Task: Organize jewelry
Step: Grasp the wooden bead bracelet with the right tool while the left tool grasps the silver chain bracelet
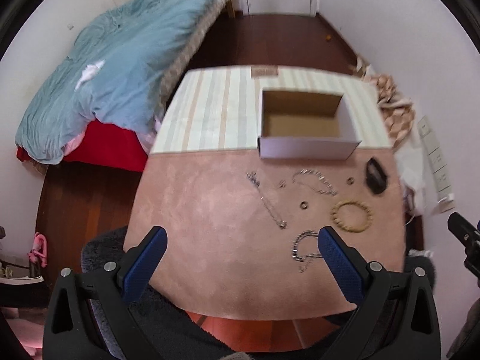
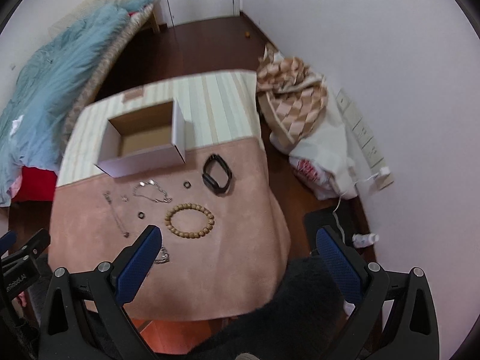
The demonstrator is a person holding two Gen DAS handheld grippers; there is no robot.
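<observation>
An open white cardboard box (image 1: pixel 306 147) (image 2: pixel 144 162) stands empty at the back of the pink mat (image 1: pixel 210 225) (image 2: pixel 228 240). Jewelry lies spread in front of it: a wooden bead bracelet (image 1: pixel 351 216) (image 2: pixel 189 220), a black band (image 1: pixel 375 176) (image 2: pixel 217 175), a silver chain (image 1: pixel 315 181) (image 2: pixel 151 192), a thin necklace (image 1: pixel 267 202) (image 2: pixel 115 214), two small rings (image 1: pixel 304 205) (image 1: pixel 349 181) (image 2: pixel 141 215) (image 2: pixel 187 184) and a silver bracelet (image 1: pixel 304 250) (image 2: pixel 162 256) nearest me. My left gripper (image 1: pixel 240 237) hovers open over the mat's near part. My right gripper (image 2: pixel 237 237) is open too, above the mat's near right corner.
The mat covers a small table with a striped cloth (image 1: pixel 216 111) (image 2: pixel 222 108). A bed with a blue quilt (image 1: pixel 105 75) (image 2: pixel 51 84) lies left. A checked bundle and a white bag (image 2: pixel 303 117) sit on the dark wood floor at right, by the wall.
</observation>
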